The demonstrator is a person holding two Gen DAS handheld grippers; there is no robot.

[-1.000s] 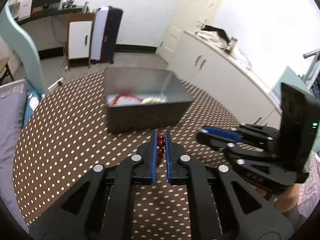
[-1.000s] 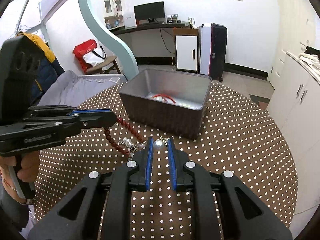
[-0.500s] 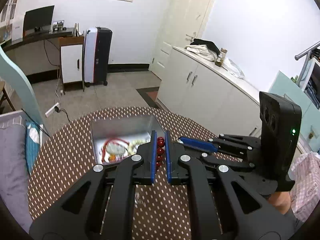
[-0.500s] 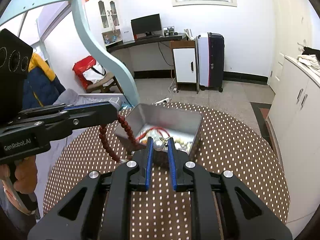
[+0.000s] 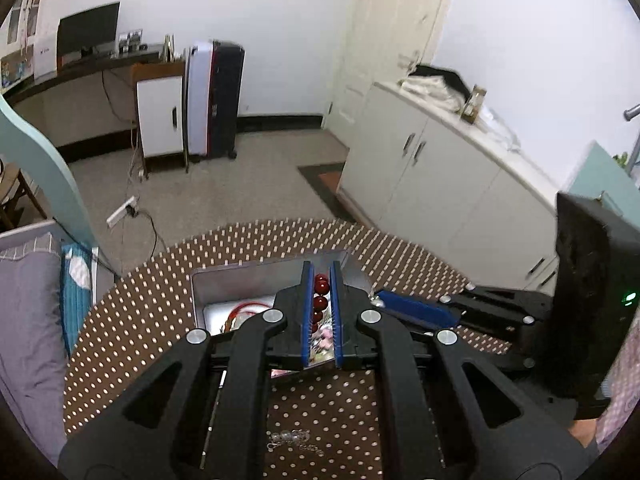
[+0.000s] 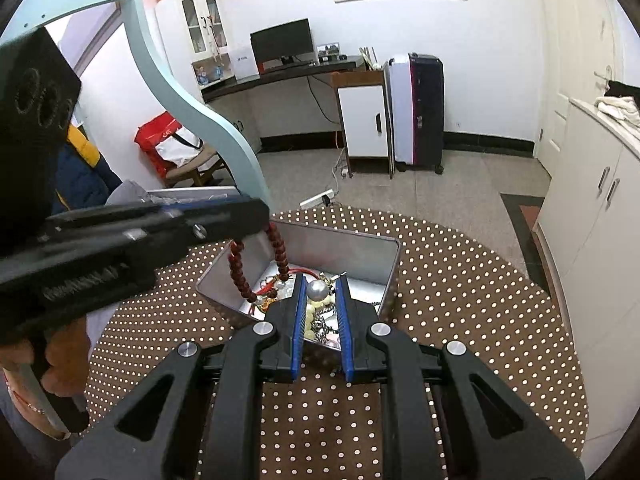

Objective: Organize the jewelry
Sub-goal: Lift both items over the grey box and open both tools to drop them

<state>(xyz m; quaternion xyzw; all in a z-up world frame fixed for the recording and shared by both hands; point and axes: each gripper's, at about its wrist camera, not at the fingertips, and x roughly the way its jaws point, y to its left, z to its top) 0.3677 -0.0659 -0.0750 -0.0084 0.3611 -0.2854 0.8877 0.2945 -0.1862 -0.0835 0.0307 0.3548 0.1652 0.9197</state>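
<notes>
Fingers (image 5: 320, 304) of the left gripper pinch a red bead bracelet (image 6: 280, 248) above the metal box (image 6: 340, 240); the right gripper (image 6: 320, 292) pinches a silver bead (image 6: 316, 290) beside it, over the dotted tabletop (image 6: 460, 300).

A lived-in room of a home, part bedroom and part study. Ahead of the grippers, beyond a round table (image 6: 460, 280) with a brown dotted cloth, a desk (image 6: 288, 70) against the far wall carries a monitor (image 6: 282, 46), with a small white cabinet (image 6: 362, 120) and an upright suitcase (image 6: 418, 108) beside it. To the right run white cupboards (image 5: 432, 176) with folded cloth on top, next to a door (image 5: 396, 40). To the left are a grey bed (image 5: 24, 320), a chair with a red bag (image 6: 168, 146), and a glass-fronted cabinet (image 6: 204, 40).
</notes>
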